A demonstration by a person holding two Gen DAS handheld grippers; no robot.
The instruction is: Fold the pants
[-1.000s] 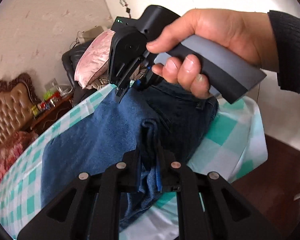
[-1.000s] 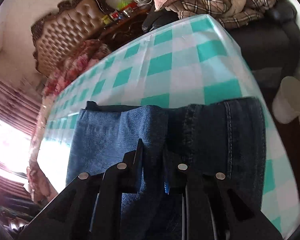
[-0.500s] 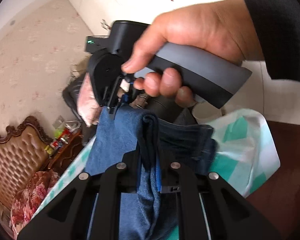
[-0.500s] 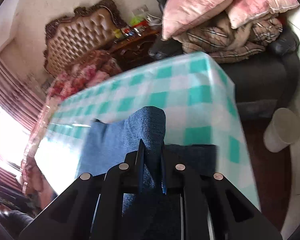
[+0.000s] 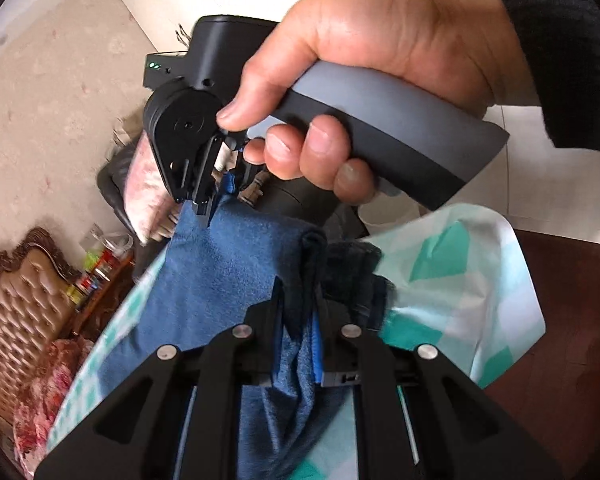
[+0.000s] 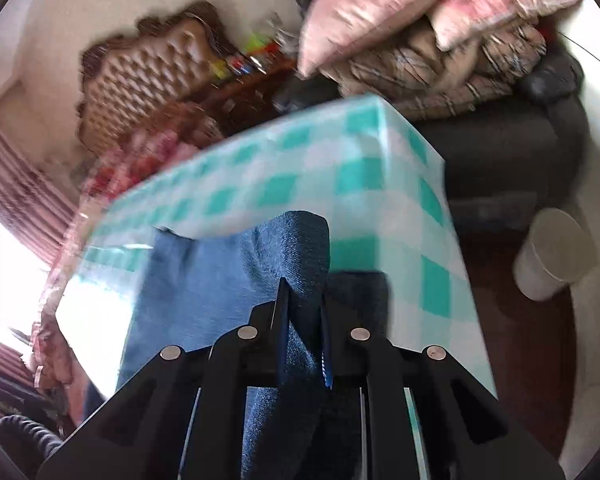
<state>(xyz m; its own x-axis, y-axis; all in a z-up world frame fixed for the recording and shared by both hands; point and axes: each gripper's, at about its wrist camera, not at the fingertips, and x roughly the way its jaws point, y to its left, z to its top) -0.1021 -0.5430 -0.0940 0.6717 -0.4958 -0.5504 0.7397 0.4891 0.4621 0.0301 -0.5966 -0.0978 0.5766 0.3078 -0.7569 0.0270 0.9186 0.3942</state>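
**Both grippers clamped on lifted jeans edge**

Blue denim pants (image 5: 220, 280) lay on the checked teal-and-white tablecloth (image 5: 460, 276), one edge raised off the table near its corner. No brand, label or readable writing showed; right wrist view was motion-blurred. Left gripper (image 5: 300, 308) was narrowed to a slit, a bunched fold of denim pinched between the fingers and hanging below them. Right gripper (image 6: 304, 300) was likewise nearly closed, a thick denim fold standing up between its fingers. In the left wrist view the right gripper gripped the far end of the same raised edge, held by the right hand (image 5: 360, 80). Beyond the table: pink pillows (image 6: 420, 0), tufted brown headboard (image 6: 148, 76), white bin (image 6: 556, 256).
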